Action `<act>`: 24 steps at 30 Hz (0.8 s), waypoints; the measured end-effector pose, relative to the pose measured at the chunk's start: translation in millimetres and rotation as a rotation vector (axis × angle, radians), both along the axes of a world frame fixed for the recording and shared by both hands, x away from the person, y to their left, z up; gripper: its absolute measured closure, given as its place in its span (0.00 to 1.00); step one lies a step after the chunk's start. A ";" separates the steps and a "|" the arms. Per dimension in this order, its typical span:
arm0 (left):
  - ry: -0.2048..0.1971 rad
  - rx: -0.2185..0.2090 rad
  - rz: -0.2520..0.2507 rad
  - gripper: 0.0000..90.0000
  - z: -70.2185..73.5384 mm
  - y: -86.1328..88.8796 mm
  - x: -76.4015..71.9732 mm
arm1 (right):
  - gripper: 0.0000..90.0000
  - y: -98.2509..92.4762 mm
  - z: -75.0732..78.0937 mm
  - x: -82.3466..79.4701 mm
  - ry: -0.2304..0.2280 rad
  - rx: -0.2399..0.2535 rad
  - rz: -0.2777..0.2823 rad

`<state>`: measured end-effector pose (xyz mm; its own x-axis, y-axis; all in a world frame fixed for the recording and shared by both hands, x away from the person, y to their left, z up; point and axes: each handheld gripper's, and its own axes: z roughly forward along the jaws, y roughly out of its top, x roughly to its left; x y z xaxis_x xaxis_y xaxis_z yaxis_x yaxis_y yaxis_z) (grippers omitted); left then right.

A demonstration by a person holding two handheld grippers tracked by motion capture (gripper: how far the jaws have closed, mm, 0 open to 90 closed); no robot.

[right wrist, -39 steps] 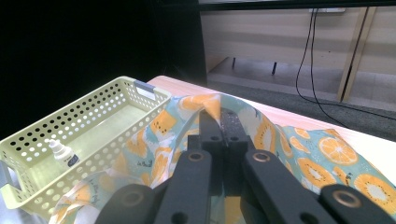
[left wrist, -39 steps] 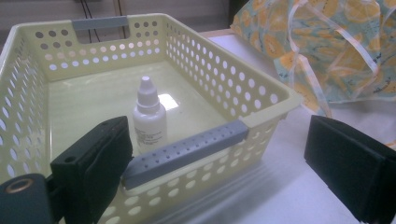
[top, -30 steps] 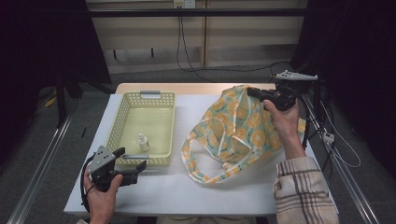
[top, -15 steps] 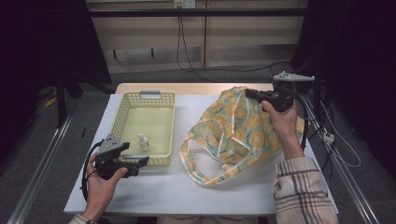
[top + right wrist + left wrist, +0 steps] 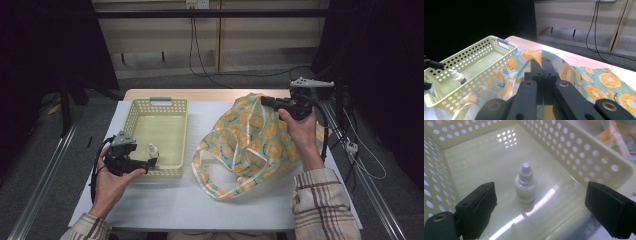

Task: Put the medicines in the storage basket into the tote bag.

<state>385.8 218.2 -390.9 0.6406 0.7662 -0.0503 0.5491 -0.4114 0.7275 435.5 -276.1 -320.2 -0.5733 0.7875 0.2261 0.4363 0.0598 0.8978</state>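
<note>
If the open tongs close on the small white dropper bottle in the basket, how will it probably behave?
The small white dropper bottle stands upright, tall and narrow, so it may tip. Its smooth plastic looks slippery, and probably light.

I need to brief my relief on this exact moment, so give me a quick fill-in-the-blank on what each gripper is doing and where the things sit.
1. The small white bottle stands upright inside the yellow ____.
2. The left gripper has its jaws ____ on either side of the bottle.
3. The right gripper is shut on the rim of the orange-print ____.

Missing words: basket; open; bag
</note>
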 end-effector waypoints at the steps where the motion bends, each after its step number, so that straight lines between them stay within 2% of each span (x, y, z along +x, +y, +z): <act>1: 0.005 0.007 -0.003 0.14 -0.2 -1.0 2.2 | 1.00 0.3 0.0 0.0 0.000 0.000 0.000; 7: 0.060 0.054 -0.009 0.21 -4.5 -3.1 16.1 | 1.00 0.0 0.0 0.1 -0.001 0.001 0.001; 12: 0.100 0.133 -0.043 0.23 -8.1 -10.0 26.2 | 1.00 0.3 -0.1 0.2 0.000 0.000 0.002; 15: 0.129 0.166 -0.065 0.26 -10.6 -16.7 31.3 | 1.00 0.8 -0.1 0.2 0.000 -0.002 0.003; 17: 0.147 0.166 -0.075 0.28 -10.5 -20.4 34.5 | 1.00 0.9 -0.4 0.5 -0.001 -0.002 0.005; 18: 0.140 0.179 -0.081 0.30 -9.4 -21.6 35.6 | 1.00 0.9 -0.5 0.5 0.001 -0.003 0.005; 22: 0.180 0.187 -0.087 0.39 -8.5 -25.3 41.7 | 1.00 0.4 0.1 -0.1 0.001 -0.002 0.006; 24: 0.180 0.203 -0.098 0.42 -7.2 -26.2 44.7 | 1.00 0.4 0.2 -0.1 0.000 -0.002 0.007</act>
<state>430.4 192.0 -398.1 0.7068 0.7071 -0.0213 0.6122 -0.5963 0.5192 435.4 -275.7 -320.0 -0.5786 0.7842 0.2241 0.4357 0.0650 0.8977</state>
